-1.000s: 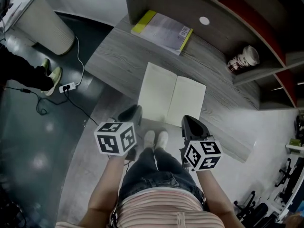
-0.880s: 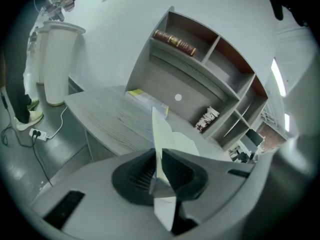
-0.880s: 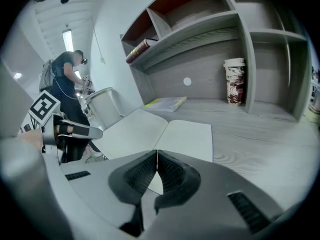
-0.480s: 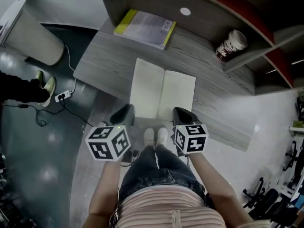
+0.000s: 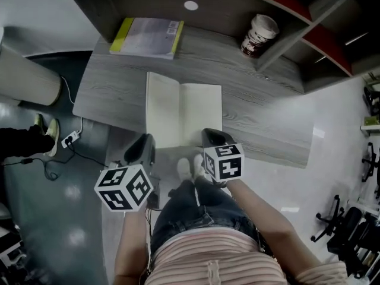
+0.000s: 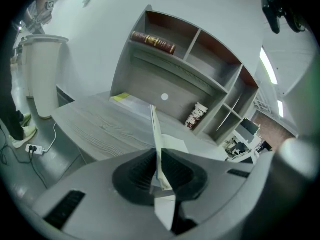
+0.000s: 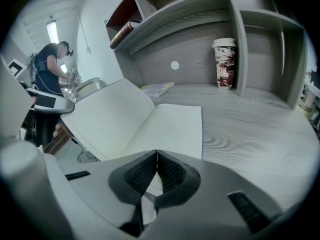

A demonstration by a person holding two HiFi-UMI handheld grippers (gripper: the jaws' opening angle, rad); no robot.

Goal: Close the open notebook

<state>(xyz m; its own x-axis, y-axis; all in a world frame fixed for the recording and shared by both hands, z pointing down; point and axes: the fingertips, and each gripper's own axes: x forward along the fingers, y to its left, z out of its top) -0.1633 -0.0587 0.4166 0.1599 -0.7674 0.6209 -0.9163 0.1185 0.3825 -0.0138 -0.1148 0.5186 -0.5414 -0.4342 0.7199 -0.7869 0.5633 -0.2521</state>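
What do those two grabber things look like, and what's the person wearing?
The left gripper and right gripper are grey shells with black ribbed pads, each carrying a white cube of black square markers. The person wears a striped top and denim shorts.

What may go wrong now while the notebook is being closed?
The left gripper pinches only a thin edge on the left side of the notebook; it may slip or tear. The notebook lies at the near edge of the desk, so pulling might drag it off.
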